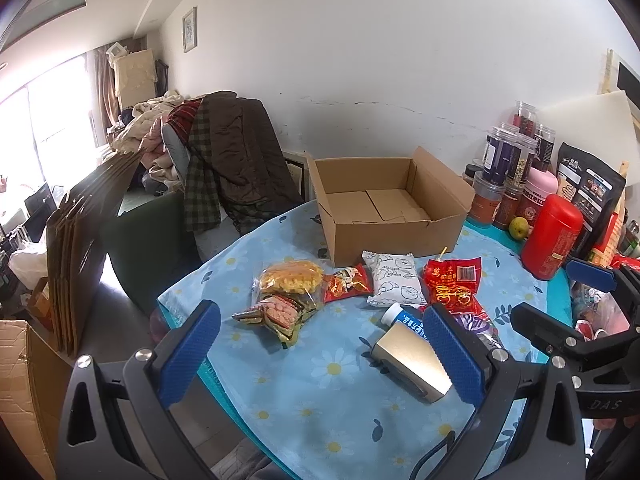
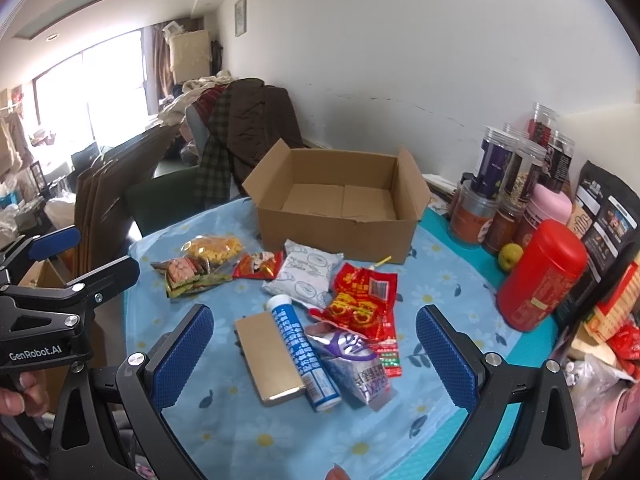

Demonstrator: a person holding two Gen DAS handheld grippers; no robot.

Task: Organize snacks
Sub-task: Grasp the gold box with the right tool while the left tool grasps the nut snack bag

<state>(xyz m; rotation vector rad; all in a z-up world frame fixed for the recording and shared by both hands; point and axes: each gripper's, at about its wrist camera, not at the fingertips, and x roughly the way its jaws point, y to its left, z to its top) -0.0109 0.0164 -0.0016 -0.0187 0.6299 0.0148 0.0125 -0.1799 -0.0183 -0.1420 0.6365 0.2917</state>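
- Right wrist view: your right gripper (image 2: 314,354) is spread wide above the gold flat box (image 2: 269,358).
- Your left gripper (image 1: 320,354) is spread wide, holding nothing, facing the open brown cardboard box (image 1: 390,208).

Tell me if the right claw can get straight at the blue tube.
Probably yes. The right claw is open and empty, and the blue tube lies on top between its fingers, flanked by the gold box and a silver packet.
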